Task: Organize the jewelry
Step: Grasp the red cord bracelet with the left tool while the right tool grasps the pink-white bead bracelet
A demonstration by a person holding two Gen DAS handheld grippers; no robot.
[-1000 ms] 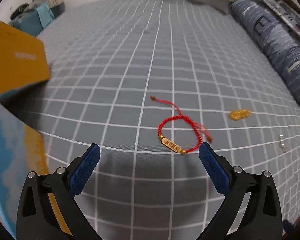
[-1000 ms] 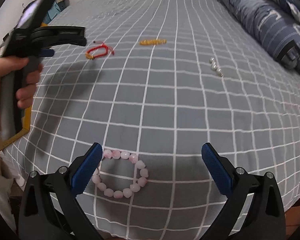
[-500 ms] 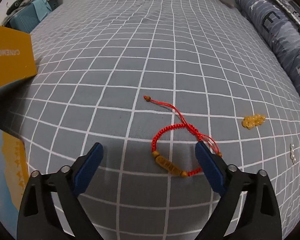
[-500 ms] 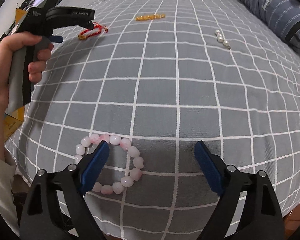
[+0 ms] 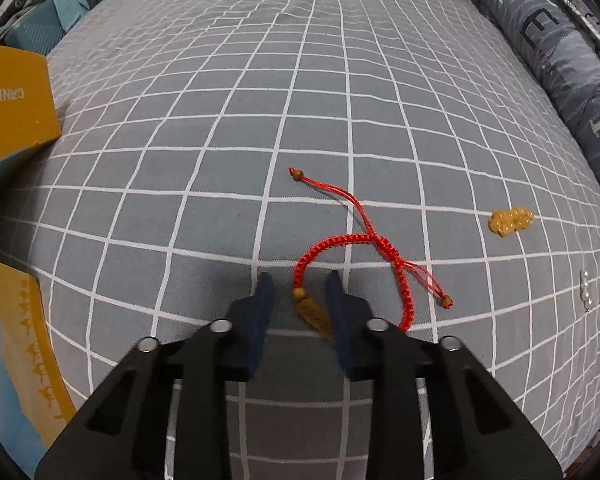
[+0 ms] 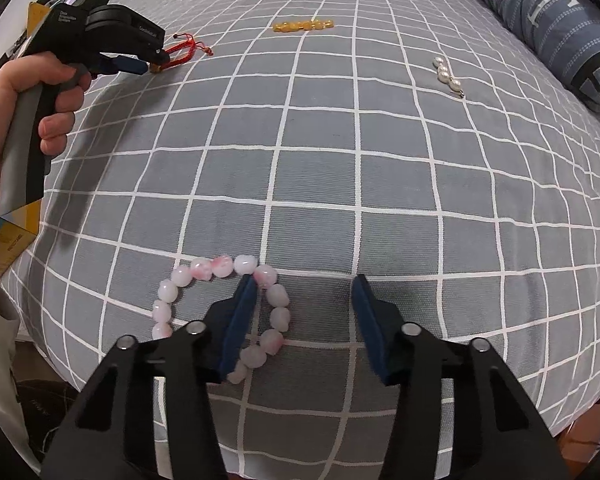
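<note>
**Two bracelets being closed on, nothing sorted yet**

At the far left, a yellow box [image 5: 14, 104] is seen at the edge of the bed [image 5: 340, 80]; only part of it is in frame, so it cannot be told whether any jewelry has been put in it. Next, the left tongs [image 5: 299, 286] are set low over the red cord bracelet [image 5: 352, 264]. Their jaws have just been closing and are now narrowed around the gold charm [image 5: 314, 314], but a gap is seen on the left side, so the charm is not judged gripped yet. Further right, a yellow bead bracelet [image 5: 511, 220] and a short string of pearls [image 6: 448, 74] are left untouched on the sheet.

In the right wrist view, the right tongs [image 6: 305, 284] have also just been closing; the pink bead bracelet [image 6: 220, 304] is straddled, one finger inside the ring, the beads not yet pinched. All four pieces are still lying on the bed, so the task is judged barely begun.

The lower part of the charm is hidden behind the right finger, and some pink beads are covered by the tongs.
</note>
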